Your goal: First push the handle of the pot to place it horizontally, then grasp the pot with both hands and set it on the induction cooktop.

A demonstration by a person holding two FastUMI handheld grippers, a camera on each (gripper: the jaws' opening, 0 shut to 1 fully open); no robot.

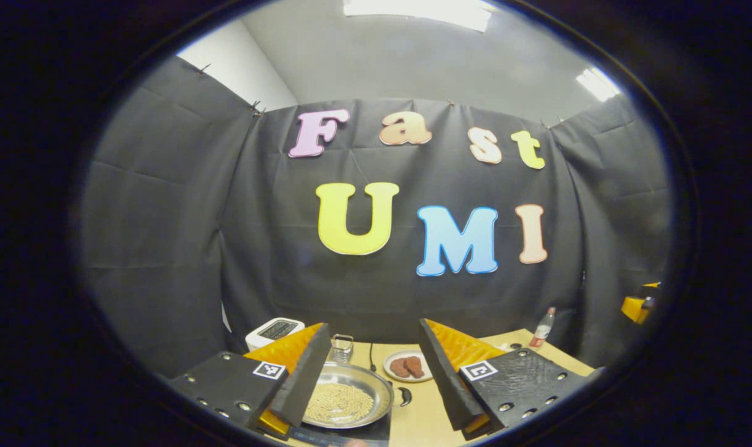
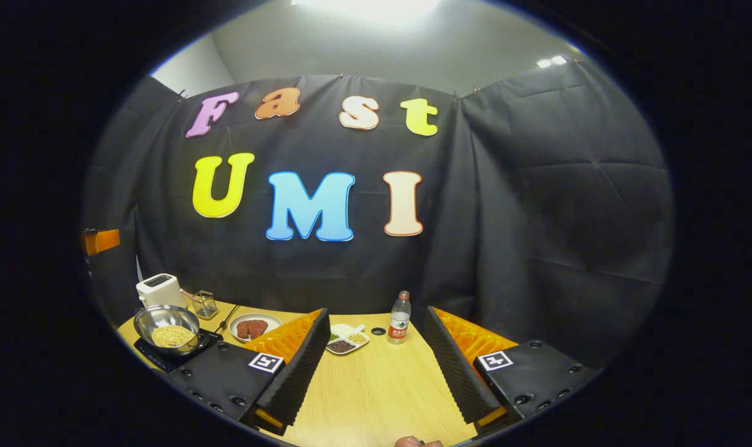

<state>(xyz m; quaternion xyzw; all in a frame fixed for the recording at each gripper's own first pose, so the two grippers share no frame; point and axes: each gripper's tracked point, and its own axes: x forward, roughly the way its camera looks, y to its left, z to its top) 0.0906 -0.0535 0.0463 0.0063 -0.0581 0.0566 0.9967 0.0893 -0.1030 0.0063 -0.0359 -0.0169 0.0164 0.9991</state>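
Observation:
The pot [image 1: 348, 402] is a shiny steel pan holding yellow grains. It rests on the black induction cooktop [image 1: 379, 429], just ahead of my left gripper [image 1: 374, 347], which is open with its left finger over the pot's near left rim. A small black curved piece [image 1: 404, 396] lies by the pot's right rim. In the right gripper view the pot [image 2: 168, 328] sits on the cooktop [image 2: 165, 355] at the table's far left, well away from my right gripper [image 2: 376, 323], which is open over bare table. I cannot make out the pot's handle.
A white toaster [image 2: 159, 288] and a small wire holder [image 2: 205, 304] stand behind the pot. Also on the wooden table [image 2: 376, 385] are a plate of meat [image 2: 254, 327], a divided dish of grains [image 2: 346, 340] and a water bottle [image 2: 399, 318].

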